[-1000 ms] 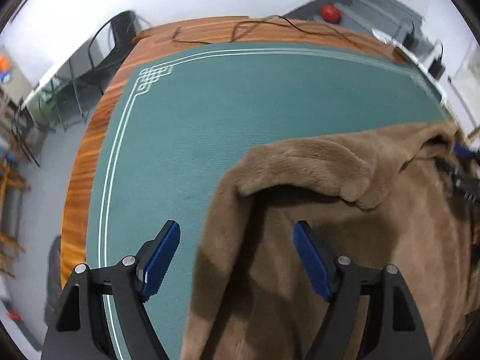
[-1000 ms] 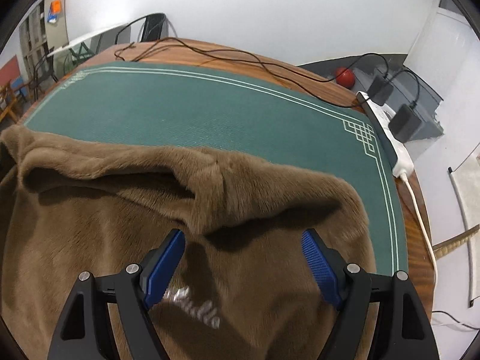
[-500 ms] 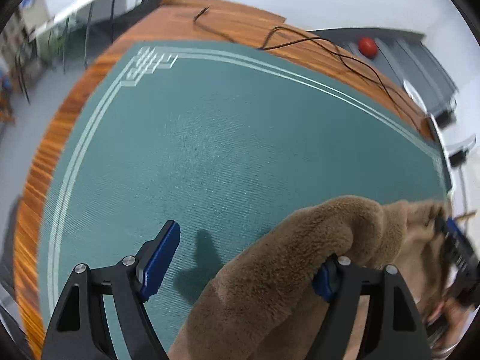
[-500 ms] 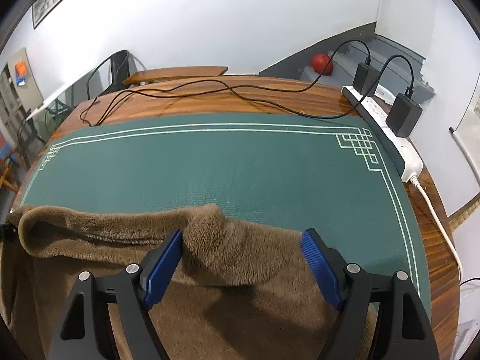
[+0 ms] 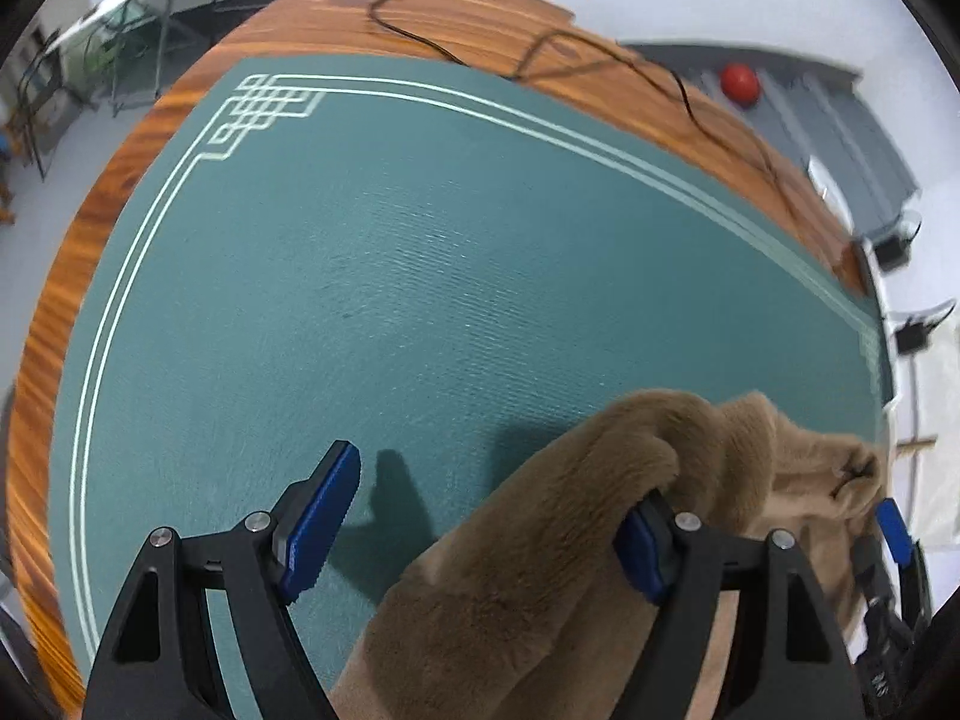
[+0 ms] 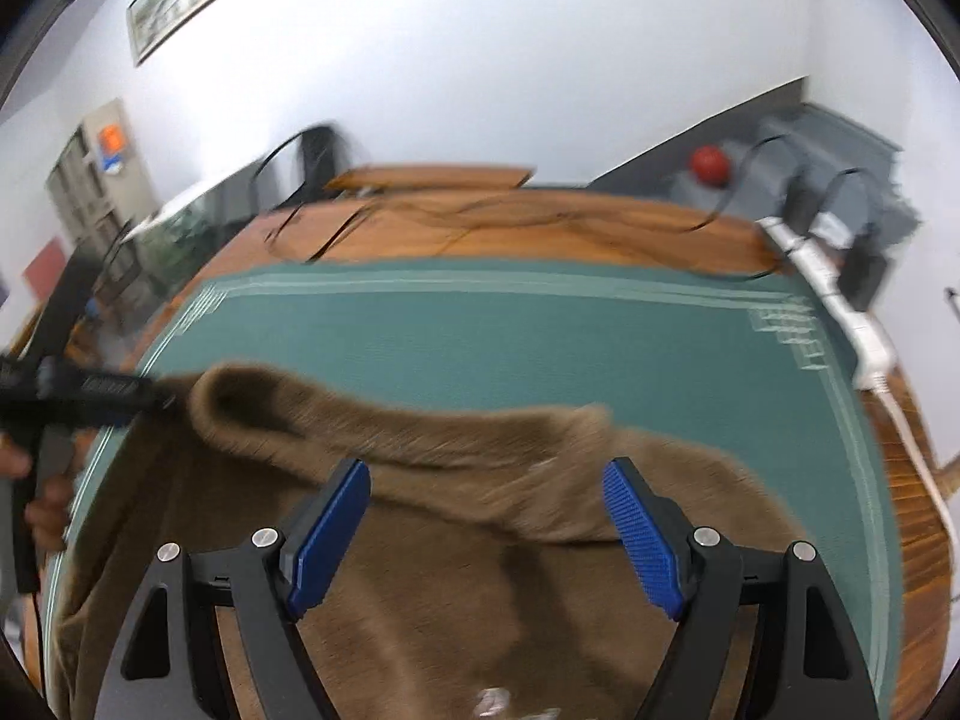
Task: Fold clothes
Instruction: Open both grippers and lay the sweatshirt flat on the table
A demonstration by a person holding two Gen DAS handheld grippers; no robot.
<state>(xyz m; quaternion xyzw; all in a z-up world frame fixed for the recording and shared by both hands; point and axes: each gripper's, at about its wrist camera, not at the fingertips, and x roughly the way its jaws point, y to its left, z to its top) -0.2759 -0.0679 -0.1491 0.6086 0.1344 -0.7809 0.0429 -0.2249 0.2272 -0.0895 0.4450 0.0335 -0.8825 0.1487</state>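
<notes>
A brown fleece garment [image 5: 540, 588] lies on the green table mat [image 5: 420, 276]. My left gripper [image 5: 492, 498] stands open at the garment's left edge. A rolled fold of fleece hangs over its right finger [image 5: 639, 552], while its left finger is over bare mat. In the right wrist view the garment [image 6: 480, 588] fills the lower half. My right gripper [image 6: 486, 474] is open above it, the folded top edge lying between its fingers without being pinched. The left gripper [image 6: 90, 396] shows at the garment's far left corner, held by a hand [image 6: 48, 504].
The wooden table [image 5: 450, 12] carries black cables [image 6: 480, 216] along its far edge. A white power strip [image 6: 852, 306] with plugged adapters lies at the right edge. A red ball [image 6: 708, 163] sits behind the table, and chairs stand at the far left.
The left gripper has moved off the garment toward its left edge and rolled; fleece now drapes over its right finger. The right gripper has drawn back and tilted up, so more wall shows.
</notes>
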